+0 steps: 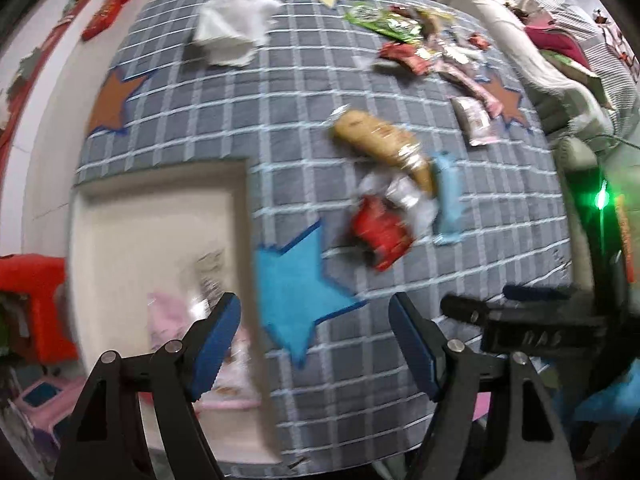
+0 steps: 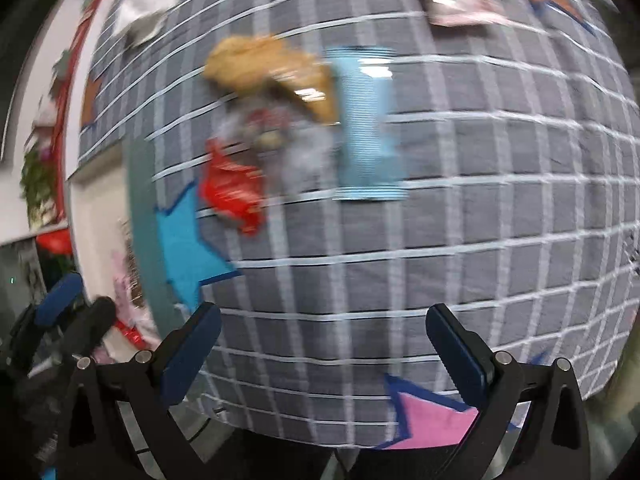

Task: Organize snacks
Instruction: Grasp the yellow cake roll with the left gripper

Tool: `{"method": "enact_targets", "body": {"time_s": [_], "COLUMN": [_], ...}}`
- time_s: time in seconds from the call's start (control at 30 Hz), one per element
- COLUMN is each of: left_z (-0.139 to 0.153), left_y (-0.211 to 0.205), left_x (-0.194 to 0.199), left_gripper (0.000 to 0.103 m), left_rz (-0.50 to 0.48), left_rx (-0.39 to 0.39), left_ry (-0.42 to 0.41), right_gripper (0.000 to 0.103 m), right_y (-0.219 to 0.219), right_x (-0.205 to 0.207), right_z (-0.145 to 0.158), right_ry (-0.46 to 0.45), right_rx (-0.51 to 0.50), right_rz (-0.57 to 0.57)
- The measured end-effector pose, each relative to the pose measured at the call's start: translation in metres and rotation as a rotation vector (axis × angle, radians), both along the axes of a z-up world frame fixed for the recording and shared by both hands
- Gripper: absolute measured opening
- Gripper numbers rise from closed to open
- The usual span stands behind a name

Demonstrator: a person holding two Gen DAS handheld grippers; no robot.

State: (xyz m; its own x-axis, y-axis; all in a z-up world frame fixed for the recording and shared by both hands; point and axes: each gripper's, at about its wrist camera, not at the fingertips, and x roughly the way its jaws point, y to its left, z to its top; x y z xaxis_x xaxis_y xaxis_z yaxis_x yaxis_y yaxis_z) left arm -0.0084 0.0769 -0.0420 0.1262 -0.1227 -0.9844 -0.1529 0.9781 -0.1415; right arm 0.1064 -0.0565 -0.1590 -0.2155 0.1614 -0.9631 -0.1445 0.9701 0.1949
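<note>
A heap of snacks lies mid-cloth: a tan packet (image 1: 384, 148), a red packet (image 1: 380, 232), a light blue packet (image 1: 448, 196) and a silvery wrapper (image 1: 404, 196). In the right wrist view they show blurred: tan (image 2: 272, 72), red (image 2: 234, 188), light blue (image 2: 366, 120). A cream tray (image 1: 120, 240) at the left holds a pink packet (image 1: 168, 316). My left gripper (image 1: 316, 344) is open and empty, beside the tray's right wall. My right gripper (image 2: 324, 352) is open and empty, above bare cloth in front of the heap.
More snack packets (image 1: 420, 44) lie at the far right of the grey checked cloth (image 1: 280, 100). A white crumpled bag (image 1: 232, 28) lies at the far side. Felt stars mark the cloth. The right gripper's body (image 1: 540, 320) shows low right in the left wrist view.
</note>
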Motion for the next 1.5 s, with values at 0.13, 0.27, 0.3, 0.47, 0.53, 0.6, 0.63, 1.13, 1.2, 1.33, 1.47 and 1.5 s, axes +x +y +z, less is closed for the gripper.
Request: {"method": "enact_targets", "body": {"time_s": [0.13, 0.27, 0.3, 0.47, 0.53, 0.6, 0.63, 1.13, 1.2, 1.33, 1.47, 1.5], "left_z": [-0.006, -0.026, -0.032, -0.061, -0.072, -0.083, -0.088, -0.091, -0.086, -0.074, -0.054, -0.049], "left_y": [-0.020, -0.022, -0.020, -0.015, -0.016, -0.018, -0.020, 0.005, 0.002, -0.010, -0.017, -0.017], "left_x": [0.042, 0.090, 0.100, 0.143, 0.152, 0.157, 0.158, 0.142, 0.134, 0.116, 0.089, 0.082], "left_gripper": [0.079, 0.079, 0.079, 0.079, 0.079, 0.079, 0.079, 0.040, 0.040, 0.040, 0.040, 0.040], "left_rz": [0.014, 0.114, 0.151, 0.274, 0.292, 0.302, 0.308, 0.247, 0.202, 0.127, 0.079, 0.072], "left_rx": [-0.038, -0.132, -0.151, -0.179, -0.183, -0.188, -0.186, -0.084, -0.054, -0.029, -0.025, -0.031], "left_ry": [0.007, 0.054, 0.068, 0.125, 0.144, 0.170, 0.184, 0.123, 0.102, 0.058, 0.001, -0.009], "right_gripper": [0.103, 0.103, 0.103, 0.103, 0.103, 0.103, 0.103, 0.103, 0.103, 0.103, 0.103, 0.103], "right_y": [-0.037, -0.064, -0.072, -0.102, -0.111, -0.119, -0.122, -0.119, -0.108, -0.088, -0.063, -0.055], "right_x": [0.002, -0.004, -0.005, -0.012, -0.012, -0.013, -0.013, -0.005, -0.002, 0.019, 0.042, 0.049], "right_z": [-0.003, -0.005, -0.006, -0.004, -0.002, -0.003, -0.004, -0.009, -0.011, -0.012, -0.015, -0.016], "right_ry": [0.017, 0.032, 0.038, 0.053, 0.056, 0.060, 0.063, 0.065, 0.058, 0.034, 0.006, -0.003], "right_rx": [-0.019, -0.024, -0.022, -0.013, -0.009, -0.003, 0.000, -0.001, -0.004, -0.011, -0.030, -0.042], "right_rz": [-0.064, -0.088, -0.089, -0.110, -0.123, -0.134, -0.138, -0.122, -0.114, -0.097, -0.073, -0.063]}}
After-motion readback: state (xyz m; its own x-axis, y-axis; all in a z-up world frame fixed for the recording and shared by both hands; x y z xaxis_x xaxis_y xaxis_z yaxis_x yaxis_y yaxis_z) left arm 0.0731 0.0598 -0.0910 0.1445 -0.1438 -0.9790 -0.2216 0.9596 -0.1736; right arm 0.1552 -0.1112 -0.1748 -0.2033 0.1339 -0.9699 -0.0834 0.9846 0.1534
